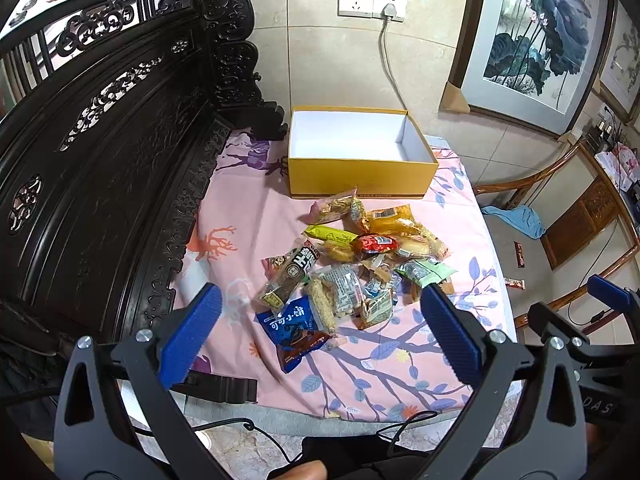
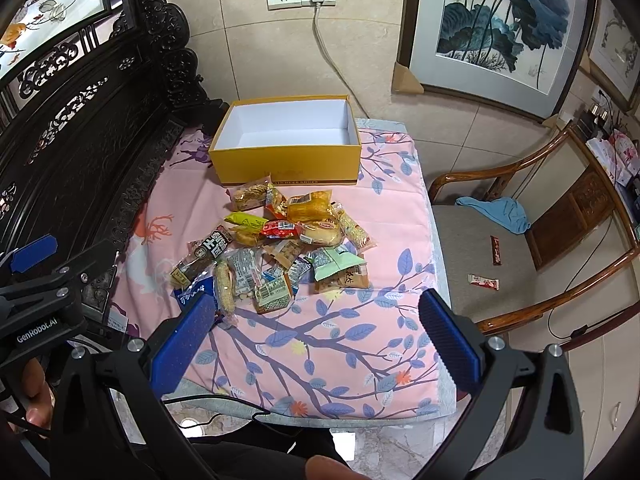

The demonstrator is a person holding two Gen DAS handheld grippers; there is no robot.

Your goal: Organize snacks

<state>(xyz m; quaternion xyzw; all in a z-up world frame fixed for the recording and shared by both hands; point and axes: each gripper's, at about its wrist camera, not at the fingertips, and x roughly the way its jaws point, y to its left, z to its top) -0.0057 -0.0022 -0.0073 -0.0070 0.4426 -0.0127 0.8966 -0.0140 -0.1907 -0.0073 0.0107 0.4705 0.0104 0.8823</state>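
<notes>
Left wrist view shows a heap of wrapped snacks lying loose in the middle of a pink floral cloth, just in front of an open yellow box whose white inside holds nothing. A blue cookie packet sits at the near edge of the heap, beside a dark-labelled packet; a red packet and a green one lie farther in. The left gripper hovers spread wide above the near packets, gripping nothing. From the right wrist view, the right gripper is likewise spread and bare, over the cloth's near edge. Carved dark furniture borders the cloth on the left; a wooden chair on the right holds a blue rag and two stray snack sticks.
</notes>
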